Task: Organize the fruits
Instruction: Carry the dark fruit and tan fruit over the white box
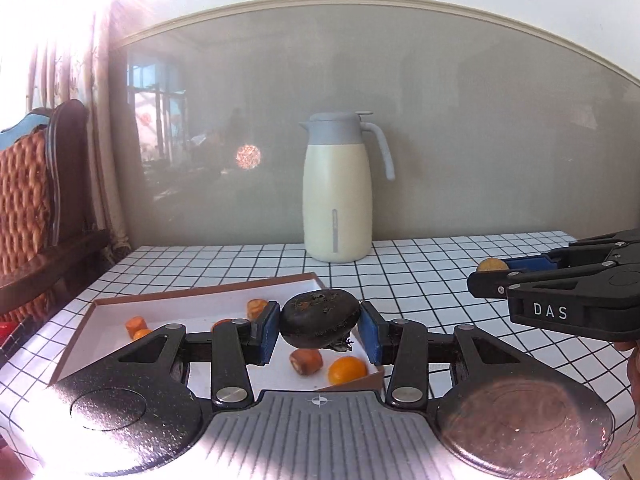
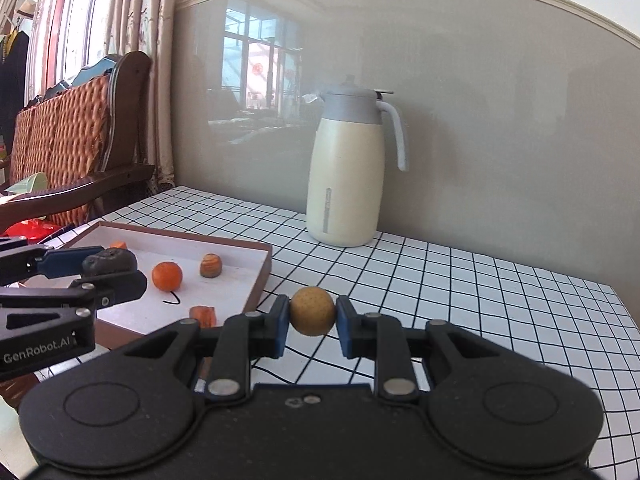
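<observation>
Glossy grey wall panel (image 2: 500, 128), curtained window (image 2: 76, 28) left, wooden woven-back chair (image 2: 68, 136)

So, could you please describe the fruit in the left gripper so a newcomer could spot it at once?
Find the shallow brown-edged tray on the checked table. Above it the left gripper clamps a dark fruit between blue pads. It is nearly black, flattened and rough, unlike the small orange fruits lying in the tray.

tablecloth (image 2: 440, 280): white, black grid | tray (image 2: 262, 276): white inside, brown rim | jug (image 2: 346, 184): cream, grey lid | held fruits: 1 blackish (image 1: 319, 319), 1 tan-yellow (image 2: 312, 311) | pads (image 1: 269, 330): blue
</observation>
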`<act>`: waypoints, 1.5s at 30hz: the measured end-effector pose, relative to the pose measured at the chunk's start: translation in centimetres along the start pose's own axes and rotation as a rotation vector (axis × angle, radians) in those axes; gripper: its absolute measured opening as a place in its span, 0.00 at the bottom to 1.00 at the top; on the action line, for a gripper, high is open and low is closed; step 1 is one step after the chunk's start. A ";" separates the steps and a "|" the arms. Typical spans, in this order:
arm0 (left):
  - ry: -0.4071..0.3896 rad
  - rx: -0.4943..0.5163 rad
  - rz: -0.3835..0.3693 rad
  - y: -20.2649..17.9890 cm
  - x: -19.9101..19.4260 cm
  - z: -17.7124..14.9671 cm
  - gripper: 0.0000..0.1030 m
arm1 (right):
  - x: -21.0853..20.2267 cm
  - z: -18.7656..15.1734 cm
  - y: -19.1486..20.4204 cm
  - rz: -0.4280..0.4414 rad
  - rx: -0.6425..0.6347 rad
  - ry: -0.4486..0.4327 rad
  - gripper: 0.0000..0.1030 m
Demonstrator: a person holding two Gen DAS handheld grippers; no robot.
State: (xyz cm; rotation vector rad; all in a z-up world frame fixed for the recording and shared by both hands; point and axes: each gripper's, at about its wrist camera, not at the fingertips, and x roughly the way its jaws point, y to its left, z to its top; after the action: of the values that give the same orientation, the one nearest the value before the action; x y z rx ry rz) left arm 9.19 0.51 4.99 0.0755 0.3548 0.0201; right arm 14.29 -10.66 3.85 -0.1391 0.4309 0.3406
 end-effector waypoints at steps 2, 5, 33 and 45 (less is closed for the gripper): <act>0.002 -0.008 0.019 0.9 -0.1 -0.1 0.42 | 0.1 0.3 0.8 0.014 -0.005 -0.006 0.15; 0.005 -0.018 0.046 2.3 -0.3 -0.4 0.42 | 0.3 0.5 1.9 0.033 -0.018 -0.013 0.15; 0.029 -0.096 0.224 10.8 -0.9 -2.3 0.42 | 2.8 1.9 9.7 0.169 -0.084 -0.049 0.15; 0.041 -0.107 0.259 13.6 0.7 -2.5 0.42 | 4.6 3.0 10.7 0.175 -0.078 -0.051 0.15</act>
State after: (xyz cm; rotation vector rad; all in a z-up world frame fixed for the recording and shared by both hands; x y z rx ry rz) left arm 8.90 14.23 3.48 0.0150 0.3828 0.2970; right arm 15.63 1.30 3.90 -0.1686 0.3801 0.5321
